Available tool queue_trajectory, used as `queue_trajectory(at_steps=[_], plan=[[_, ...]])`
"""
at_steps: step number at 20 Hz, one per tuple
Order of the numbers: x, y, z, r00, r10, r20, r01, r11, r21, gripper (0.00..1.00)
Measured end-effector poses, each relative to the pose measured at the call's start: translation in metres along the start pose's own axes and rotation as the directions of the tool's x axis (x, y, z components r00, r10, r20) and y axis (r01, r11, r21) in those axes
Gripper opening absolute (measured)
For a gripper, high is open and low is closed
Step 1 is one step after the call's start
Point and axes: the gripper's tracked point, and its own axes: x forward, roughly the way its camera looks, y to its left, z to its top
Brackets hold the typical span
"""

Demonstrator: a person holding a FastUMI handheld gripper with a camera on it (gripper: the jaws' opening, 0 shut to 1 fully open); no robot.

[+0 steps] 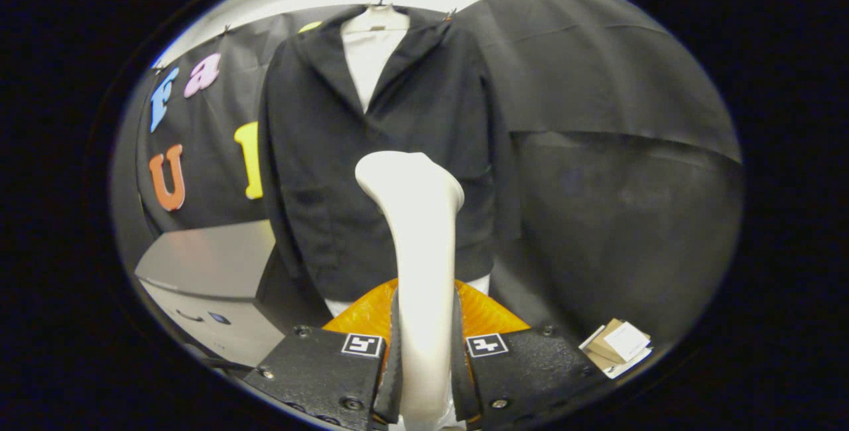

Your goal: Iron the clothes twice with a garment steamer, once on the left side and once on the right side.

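Clenched in our tongs [424, 365], both fingers pressing its neck, the white plastic garment steamer [418, 245] rises ahead, its head blocking part of the black jacket [331, 172] hanging on a white mannequin [373, 46] beyond. An orange ribbed base [361, 315] sits just behind the fingers, a grey box [205, 265] left, paper cards [617, 345] right.

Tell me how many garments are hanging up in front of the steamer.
2: a black jacket hangs beyond the garment steamer that the gripper clamps, and a white top shows inside its open collar. More may be hidden.
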Motion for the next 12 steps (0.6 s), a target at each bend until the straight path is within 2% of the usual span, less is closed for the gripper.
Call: queue_trajectory(at_steps=[4,6,9,12], plan=[[-0.005,-0.015,0.095,0.992,0.031,0.125,-0.04,0.997,0.07,0.33],[0.004,-0.027,0.141,0.981,0.033,0.193,-0.048,0.996,0.072,0.33],[0.027,-0.02,0.206,0.962,0.087,0.258,-0.113,0.99,0.089,0.33],[0.045,-0.012,0.247,0.943,0.113,0.313,-0.141,0.988,0.069,0.33]])
